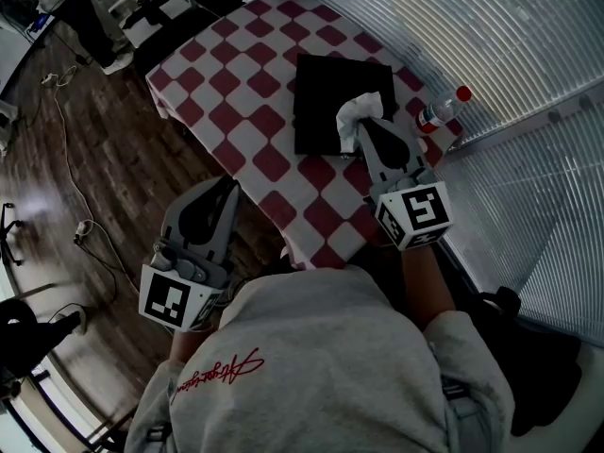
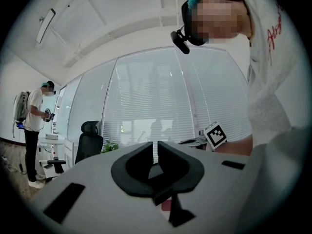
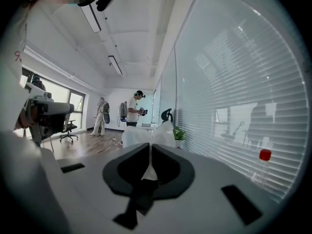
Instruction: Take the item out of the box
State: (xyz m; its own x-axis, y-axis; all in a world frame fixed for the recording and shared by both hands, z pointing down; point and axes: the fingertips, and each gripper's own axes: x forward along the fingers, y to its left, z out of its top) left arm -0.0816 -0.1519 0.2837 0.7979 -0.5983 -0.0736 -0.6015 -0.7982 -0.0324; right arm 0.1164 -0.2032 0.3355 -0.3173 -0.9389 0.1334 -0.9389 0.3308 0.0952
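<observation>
Wood floor (image 1: 113, 140), slatted window blinds (image 1: 528, 55)

Box (image 1: 326, 97) on tabletop (image 1: 247, 111), bottle (image 1: 440, 111) right of it.
Tissue (image 1: 357, 116) over the box's near right corner, in the right hand-held gripper (image 1: 363, 125); left hand-held gripper (image 1: 228, 183) off the tabletop's near left edge.

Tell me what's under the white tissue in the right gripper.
The black box on the checked tablecloth. The tissue and right gripper cover its near right corner; its contents cannot be seen.
</observation>
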